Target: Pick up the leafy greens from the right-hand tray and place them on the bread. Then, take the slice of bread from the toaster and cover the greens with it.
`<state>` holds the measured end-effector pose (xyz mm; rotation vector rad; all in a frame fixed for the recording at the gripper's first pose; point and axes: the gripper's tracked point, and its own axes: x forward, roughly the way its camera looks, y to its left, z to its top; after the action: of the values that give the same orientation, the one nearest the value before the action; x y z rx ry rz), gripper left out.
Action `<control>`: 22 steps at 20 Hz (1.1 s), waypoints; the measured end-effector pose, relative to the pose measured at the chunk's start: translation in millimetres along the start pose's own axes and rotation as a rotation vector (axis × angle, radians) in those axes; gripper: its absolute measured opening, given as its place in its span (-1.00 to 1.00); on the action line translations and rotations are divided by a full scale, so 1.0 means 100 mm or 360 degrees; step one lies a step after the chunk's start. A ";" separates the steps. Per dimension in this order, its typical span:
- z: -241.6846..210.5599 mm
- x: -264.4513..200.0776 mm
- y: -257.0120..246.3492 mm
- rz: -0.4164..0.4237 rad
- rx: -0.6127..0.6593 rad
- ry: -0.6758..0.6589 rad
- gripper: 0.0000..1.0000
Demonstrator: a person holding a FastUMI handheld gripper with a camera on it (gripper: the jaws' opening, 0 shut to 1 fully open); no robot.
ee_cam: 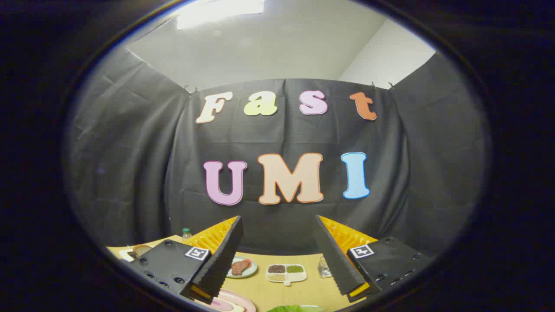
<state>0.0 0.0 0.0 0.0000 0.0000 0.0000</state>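
Hovering w/ tool (284,255) spread wide, nothing held | step 1, greens not picked yet | greens (291,308) low on bench (299,292), just under/between fingers | next prob: tip down, close on leaf | bread (139,249) far left.

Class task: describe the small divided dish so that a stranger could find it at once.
Start at the wooden table below the black wall. Beyond the open claw, between its fingers, lies the divided dish. Beside the plate of red meat and the clear jar, it alone has separate compartments.

Leafy greens (297,308) — mostly cut off.
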 end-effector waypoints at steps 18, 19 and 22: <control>0.14 0.08 0.17 -0.0019 -0.0091 0.0011 1.00; 0.14 0.07 0.16 -0.0014 -0.0098 0.0008 1.00; 0.05 0.07 0.06 0.0004 -0.0157 0.0050 1.00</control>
<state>7.2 6.2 5.4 -0.0988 0.0315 0.0022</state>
